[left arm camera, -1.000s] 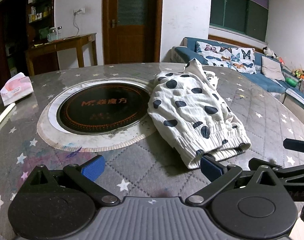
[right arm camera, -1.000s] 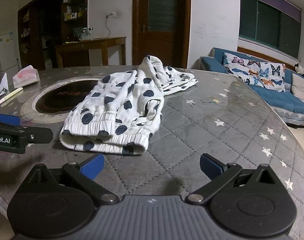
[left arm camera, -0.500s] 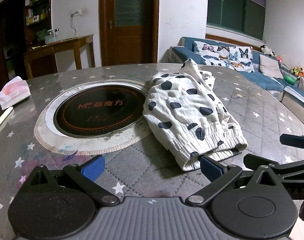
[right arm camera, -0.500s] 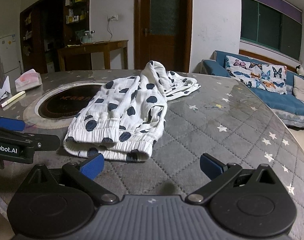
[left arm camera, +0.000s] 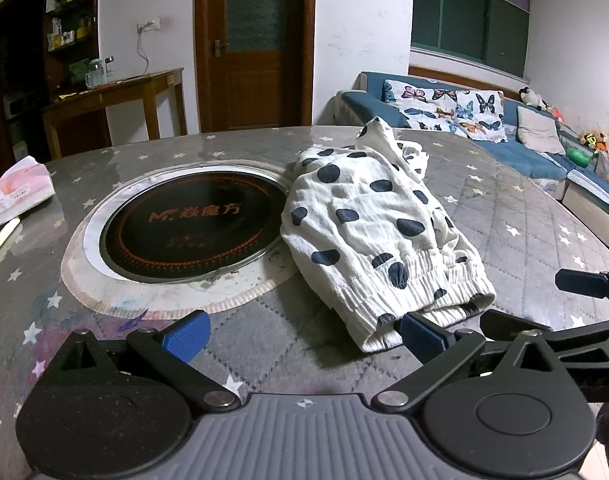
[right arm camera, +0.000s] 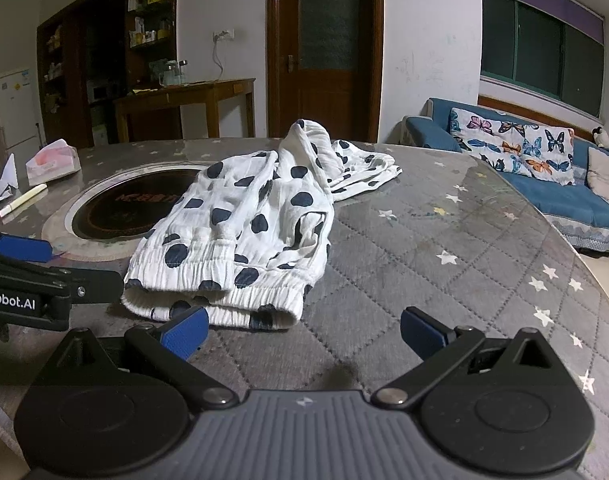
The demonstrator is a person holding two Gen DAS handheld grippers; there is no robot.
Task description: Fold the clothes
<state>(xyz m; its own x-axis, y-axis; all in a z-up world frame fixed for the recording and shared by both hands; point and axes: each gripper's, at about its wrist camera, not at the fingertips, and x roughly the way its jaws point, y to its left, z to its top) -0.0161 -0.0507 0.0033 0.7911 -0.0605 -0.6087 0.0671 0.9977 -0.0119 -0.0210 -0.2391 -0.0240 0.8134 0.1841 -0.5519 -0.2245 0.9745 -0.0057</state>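
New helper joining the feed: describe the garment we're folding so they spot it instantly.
On the round grey starred table, just right of the black cooktop, lies the garment. It is crumpled white cloth with big dark dots and an elastic waistband, unlike the pink tissue pack.

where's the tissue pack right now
The tissue pack sits at the table's far left edge in both wrist views, left of the round cooktop, with a white pen just in front.

At the centre left of my left view, a round black cooktop [left arm camera: 188, 226] sits sunk in the grey, star-printed counter [left arm camera: 504, 216]. A tissue pack [left arm camera: 20, 192] lies at the far left, a pen [left arm camera: 0, 240] just below it. A brown door [left arm camera: 256, 44] stands top centre, a blue sofa [left arm camera: 544, 160] right, a wooden side table [left arm camera: 116, 96] upper left.
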